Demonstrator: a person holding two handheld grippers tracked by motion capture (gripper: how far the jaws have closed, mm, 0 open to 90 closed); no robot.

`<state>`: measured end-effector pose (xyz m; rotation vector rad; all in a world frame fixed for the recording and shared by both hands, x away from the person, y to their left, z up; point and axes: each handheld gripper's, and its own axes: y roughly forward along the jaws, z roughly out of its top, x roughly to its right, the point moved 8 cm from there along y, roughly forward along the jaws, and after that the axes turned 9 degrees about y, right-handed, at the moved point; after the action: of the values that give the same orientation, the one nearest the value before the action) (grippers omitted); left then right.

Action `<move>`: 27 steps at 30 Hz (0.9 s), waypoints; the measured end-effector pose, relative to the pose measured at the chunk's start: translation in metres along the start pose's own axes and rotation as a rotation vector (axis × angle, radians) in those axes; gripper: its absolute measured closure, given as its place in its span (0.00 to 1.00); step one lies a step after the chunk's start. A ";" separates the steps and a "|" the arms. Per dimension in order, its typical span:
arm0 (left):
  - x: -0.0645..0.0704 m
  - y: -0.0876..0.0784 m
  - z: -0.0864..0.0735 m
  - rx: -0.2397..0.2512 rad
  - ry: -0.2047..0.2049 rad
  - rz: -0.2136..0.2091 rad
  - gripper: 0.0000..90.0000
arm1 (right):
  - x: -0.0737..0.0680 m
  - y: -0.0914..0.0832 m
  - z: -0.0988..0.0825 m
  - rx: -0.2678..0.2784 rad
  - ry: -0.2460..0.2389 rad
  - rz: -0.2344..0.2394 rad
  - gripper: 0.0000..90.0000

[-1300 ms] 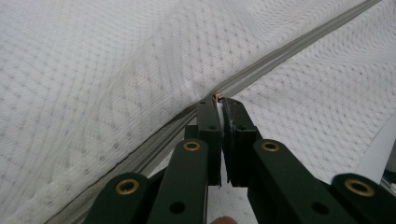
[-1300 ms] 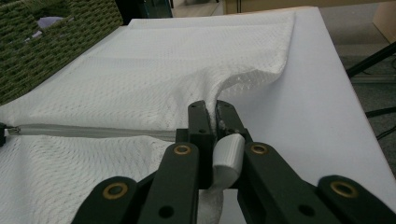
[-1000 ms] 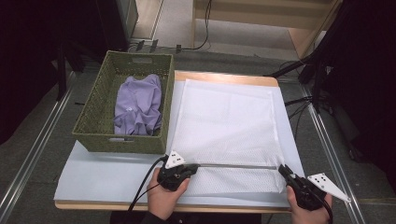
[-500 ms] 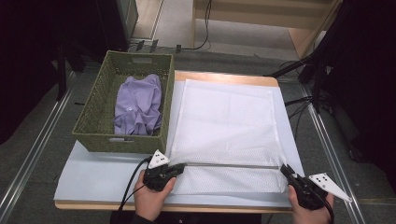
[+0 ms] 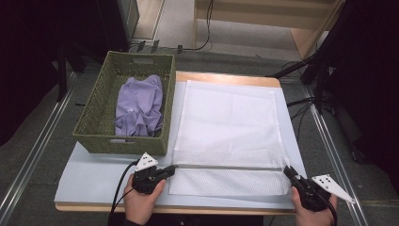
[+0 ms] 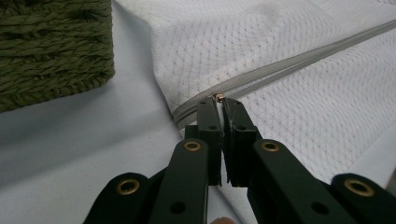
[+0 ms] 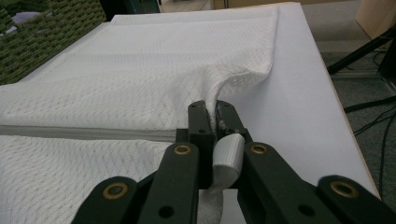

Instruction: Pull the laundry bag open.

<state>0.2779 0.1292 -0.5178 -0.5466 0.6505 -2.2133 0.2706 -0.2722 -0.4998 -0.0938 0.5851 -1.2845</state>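
White tabletop (image 5: pixel 94 174), mesh bag (image 5: pixel 228 122) at center: left gripper (image 6: pixel 219 100) pinching zipper pull (image 6: pixel 217 97) at 7 o'clock, right gripper (image 7: pixel 211 109) clamping bag edge at 5; unzipping likely, needing steady pull.

In the left gripper view the left tongs (image 6: pixel 218 103) sit pressed together over the small brass zip pull (image 6: pixel 217 97), so all but its tip is hidden. The green basket (image 6: pixel 51 51) beyond them to the left is cut off by the top and left edges. In the right gripper view the right tongs (image 7: pixel 211 111) cover the pinched edge of the white mesh bag (image 7: pixel 140 93). From above, the purple cloth (image 5: pixel 139 106) lies crumpled, its kind unclear.
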 end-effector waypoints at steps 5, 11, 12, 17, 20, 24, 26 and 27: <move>-0.002 -0.002 -0.001 0.001 -0.005 -0.001 0.97 | 0.001 0.000 -0.001 -0.008 0.003 -0.005 0.98; -0.003 -0.002 -0.002 0.000 -0.011 0.000 0.97 | 0.003 0.003 -0.003 -0.023 -0.001 -0.005 0.98; -0.003 -0.002 -0.002 0.000 -0.011 -0.001 0.97 | 0.003 0.003 -0.004 -0.028 0.004 -0.005 0.98; -0.003 -0.002 -0.003 -0.005 -0.004 0.003 0.97 | 0.005 0.005 -0.006 -0.041 0.007 -0.006 0.98; -0.002 -0.001 -0.004 -0.013 -0.002 -0.005 0.97 | 0.007 0.007 -0.009 -0.061 0.014 -0.010 0.98; -0.002 0.000 -0.005 -0.017 -0.002 -0.001 0.97 | 0.010 0.010 -0.014 -0.083 0.025 -0.017 0.98; -0.003 0.000 -0.005 -0.017 -0.003 -0.005 0.97 | 0.011 0.012 -0.017 -0.101 0.025 -0.020 0.98; -0.003 0.001 -0.005 -0.018 -0.004 -0.005 0.97 | 0.012 0.013 -0.018 -0.107 0.028 -0.022 0.98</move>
<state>0.2771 0.1321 -0.5225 -0.5620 0.6683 -2.2121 0.2759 -0.2746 -0.5242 -0.1714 0.6782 -1.2771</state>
